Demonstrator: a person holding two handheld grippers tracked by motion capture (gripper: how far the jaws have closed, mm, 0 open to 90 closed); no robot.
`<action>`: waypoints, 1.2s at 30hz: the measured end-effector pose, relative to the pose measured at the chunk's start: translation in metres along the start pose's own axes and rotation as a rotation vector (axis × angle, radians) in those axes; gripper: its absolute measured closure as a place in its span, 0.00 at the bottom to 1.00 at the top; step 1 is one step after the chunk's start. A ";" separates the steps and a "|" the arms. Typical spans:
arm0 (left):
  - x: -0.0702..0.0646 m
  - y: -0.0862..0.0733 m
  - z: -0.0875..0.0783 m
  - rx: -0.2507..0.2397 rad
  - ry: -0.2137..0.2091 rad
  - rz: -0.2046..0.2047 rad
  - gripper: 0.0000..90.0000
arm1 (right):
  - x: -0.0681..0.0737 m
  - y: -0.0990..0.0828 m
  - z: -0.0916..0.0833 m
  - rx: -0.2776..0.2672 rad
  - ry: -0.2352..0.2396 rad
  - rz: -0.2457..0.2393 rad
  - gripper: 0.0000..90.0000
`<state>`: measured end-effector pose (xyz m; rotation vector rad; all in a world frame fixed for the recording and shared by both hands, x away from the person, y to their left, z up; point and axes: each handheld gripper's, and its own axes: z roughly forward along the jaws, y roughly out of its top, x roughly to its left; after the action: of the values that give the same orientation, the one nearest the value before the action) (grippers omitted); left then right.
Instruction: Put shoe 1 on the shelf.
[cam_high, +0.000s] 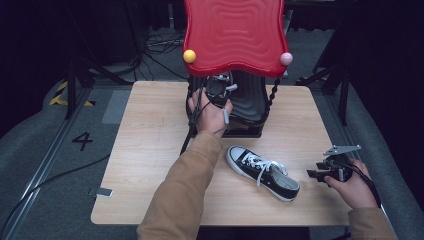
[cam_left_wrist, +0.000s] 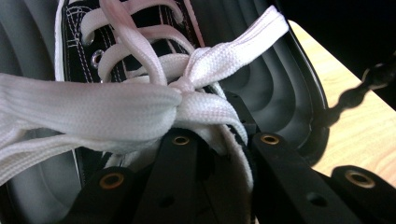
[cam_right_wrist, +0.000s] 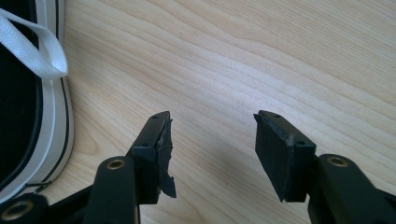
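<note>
From the high view, the left arm stretches forward across the desk (cam_high: 150, 130), its left claw (cam_high: 218, 87) under the red shelf (cam_high: 234, 35) over the black tray (cam_high: 250, 102), while the right claw (cam_high: 316, 173) rests low beside 1 black sneaker (cam_high: 262, 171). Left gripper view: jaws around a second sneaker's white laces (cam_left_wrist: 182, 88), can't tell if they're clamped. Right gripper view: the right claw's jaws gape wide, empty, over bare wood next to the sneaker's sole.

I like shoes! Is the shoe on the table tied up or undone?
Tied, it seems: the shoe shows white lace loops over its top, like a bow. The knot is too small to confirm.
</note>
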<state>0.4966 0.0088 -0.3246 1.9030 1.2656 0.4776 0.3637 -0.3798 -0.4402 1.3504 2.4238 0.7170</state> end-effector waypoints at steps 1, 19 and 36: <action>0.000 0.000 0.003 -0.013 0.007 0.001 0.93 | 0.000 -0.001 0.000 0.005 0.000 0.005 0.51; -0.011 -0.002 -0.005 0.112 -0.055 0.059 0.63 | 0.003 -0.003 0.002 0.013 0.001 -0.005 0.50; -0.012 -0.035 -0.085 0.167 -0.205 0.152 0.73 | 0.005 0.008 0.008 0.023 0.020 -0.026 0.50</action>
<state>0.4129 0.0388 -0.2977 2.1385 1.0604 0.2512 0.3701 -0.3698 -0.4426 1.3239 2.4678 0.7011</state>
